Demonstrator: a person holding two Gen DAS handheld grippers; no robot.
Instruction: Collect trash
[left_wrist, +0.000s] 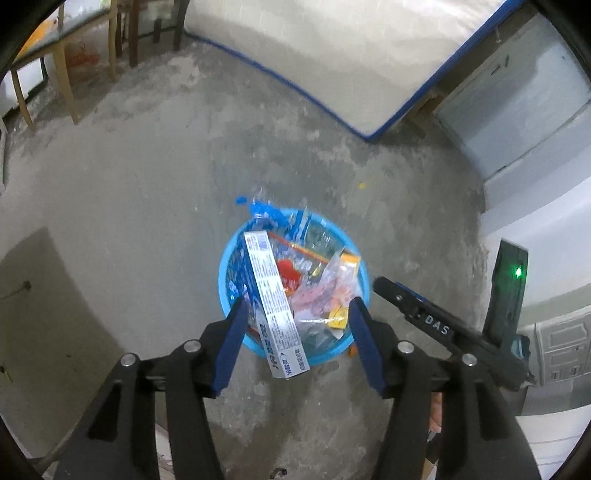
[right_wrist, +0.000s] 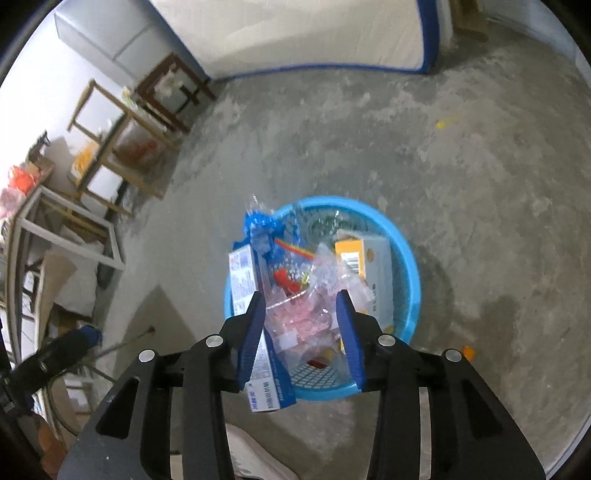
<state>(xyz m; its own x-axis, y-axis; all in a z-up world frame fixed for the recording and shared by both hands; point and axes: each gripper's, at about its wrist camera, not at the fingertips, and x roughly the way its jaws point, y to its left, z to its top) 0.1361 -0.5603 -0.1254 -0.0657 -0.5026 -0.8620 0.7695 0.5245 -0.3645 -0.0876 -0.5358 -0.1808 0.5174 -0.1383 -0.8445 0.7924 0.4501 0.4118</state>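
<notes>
L gripper (left_wrist: 297, 317): jaws apart, empty, hovering over basket.
R gripper (right_wrist: 303, 314): jaws apart, empty, also above basket.
Basket (left_wrist: 360, 273): blue plastic, on concrete floor (left_wrist: 147, 177), full of trash.
Toothpaste box (left_wrist: 275, 302): long, white/blue, leaning over near-left rim.
Pink wrapper (right_wrist: 303, 317): clear/pink plastic, mid-basket.
Orange box (right_wrist: 373, 266): inside, right side.
Yellow scrap (left_wrist: 362, 185): on floor, beyond basket.
Mattress (left_wrist: 332, 55): white w/ blue edge, far back.

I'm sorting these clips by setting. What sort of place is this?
Probably a plain room in a home, perhaps a storage room or bedroom: a bare concrete floor, a mattress leaning at the far side, wooden tables along the wall, and a blue basket filled with trash.
</notes>
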